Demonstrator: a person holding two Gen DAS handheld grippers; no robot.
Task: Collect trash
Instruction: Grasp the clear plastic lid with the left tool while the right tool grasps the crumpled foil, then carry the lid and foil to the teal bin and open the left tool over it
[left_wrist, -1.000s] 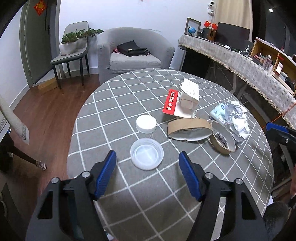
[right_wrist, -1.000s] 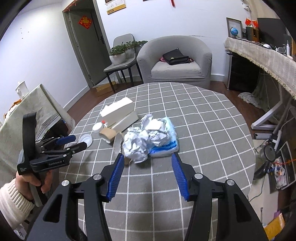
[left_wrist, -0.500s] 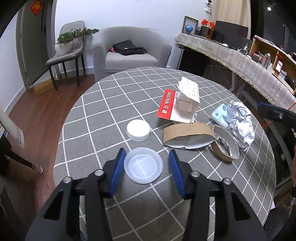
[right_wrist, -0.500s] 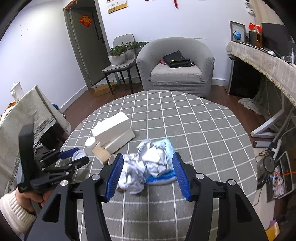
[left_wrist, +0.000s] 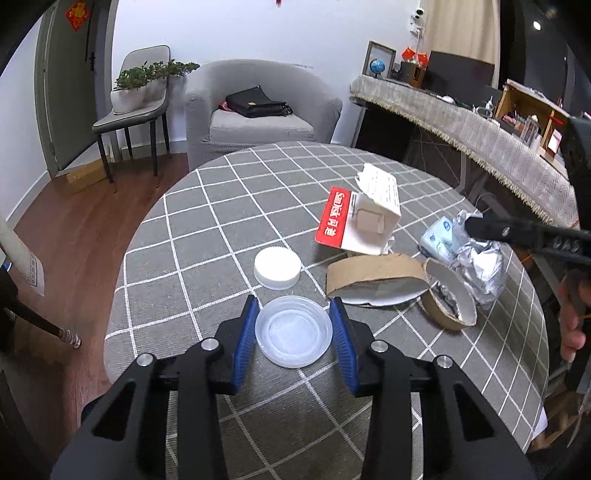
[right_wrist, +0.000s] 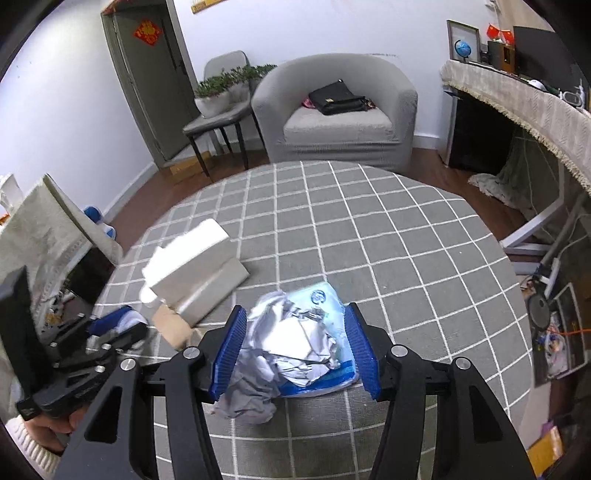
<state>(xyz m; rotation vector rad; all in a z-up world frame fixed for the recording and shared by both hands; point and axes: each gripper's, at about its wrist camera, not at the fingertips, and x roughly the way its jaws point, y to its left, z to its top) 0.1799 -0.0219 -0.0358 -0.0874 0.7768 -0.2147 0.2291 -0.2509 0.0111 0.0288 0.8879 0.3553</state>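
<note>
A clear plastic lid (left_wrist: 292, 334) lies on the grey checked table (left_wrist: 221, 206) between the blue pads of my left gripper (left_wrist: 293, 306). The jaws are closing and both pads meet the lid's rim. In the right wrist view a wad of crumpled paper (right_wrist: 291, 339) rests on a blue and white tissue pack (right_wrist: 321, 295). My right gripper (right_wrist: 295, 308) straddles this pile with its jaws open, one pad on each side. The left pad brushes the paper.
Beyond the lid sit a white screw cap (left_wrist: 277, 267), a squashed cardboard ring (left_wrist: 373, 275), a paper cup on its side (left_wrist: 448, 302) and a torn white box on a red card (left_wrist: 340, 218). A grey armchair (left_wrist: 258, 110) and a chair stand behind the table.
My left gripper's jaws have narrowed from wide open to the lid's rim. The right gripper has moved forward and down until the crumpled paper and tissue pack lie between its pads.
</note>
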